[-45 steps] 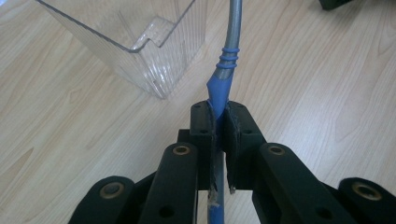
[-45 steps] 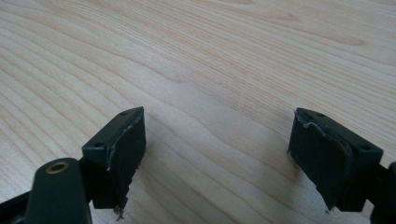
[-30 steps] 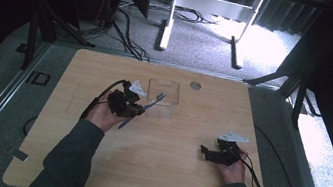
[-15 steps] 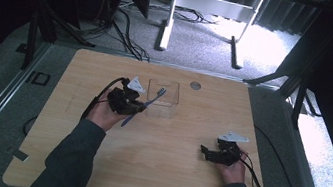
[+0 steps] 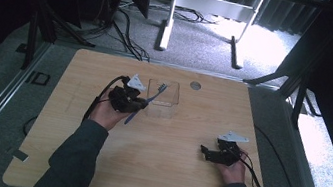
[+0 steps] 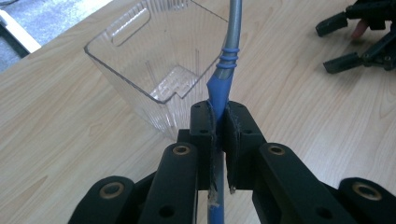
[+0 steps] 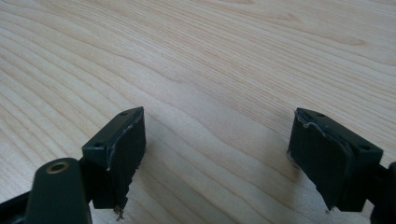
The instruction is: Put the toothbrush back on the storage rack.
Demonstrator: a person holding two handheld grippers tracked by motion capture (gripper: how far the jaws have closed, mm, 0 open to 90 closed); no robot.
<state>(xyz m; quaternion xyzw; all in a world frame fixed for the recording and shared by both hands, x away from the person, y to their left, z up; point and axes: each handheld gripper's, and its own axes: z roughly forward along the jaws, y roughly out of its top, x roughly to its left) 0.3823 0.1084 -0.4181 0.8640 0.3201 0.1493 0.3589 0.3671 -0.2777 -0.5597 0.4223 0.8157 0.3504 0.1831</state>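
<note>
Fork [image 5: 145,101] sits clamped in left gripper [image 5: 136,103], pads pinching the blue handle [image 6: 218,91] about mid-length, tines up and forward, leaning over the near-left corner of the clear bin [image 5: 163,97]. In the left gripper view the grey shaft [image 6: 233,23] crosses above the bin's near rim [image 6: 121,77]; the tines run out of the top of that frame, so whether they are already inside the bin I cannot tell.

Step in hand, as I judge it: carrying the fork to the bin, just before the drop. Next move probably calls for a short push forward and a tip-down so the tines clear the near wall, then letting go with the handle past the rim. Grip is far down the handle, so the fork may swing when freed; thin bin walls look light and could slide if bumped.

Right gripper [image 5: 209,153] rests low on the table [image 5: 162,174], near the right front, jaws spread wide with nothing between them; bare wood shows between the pads [image 7: 122,140]. Well apart from the bin.

Room: plenty of open table around the bin on its right and front. Bin stands near the table's far edge, with a small round disc [image 5: 195,85] just beyond to the right. Left cable [image 5: 101,96] loops by the wrist, away from the path. Right arm out of the way.
</note>
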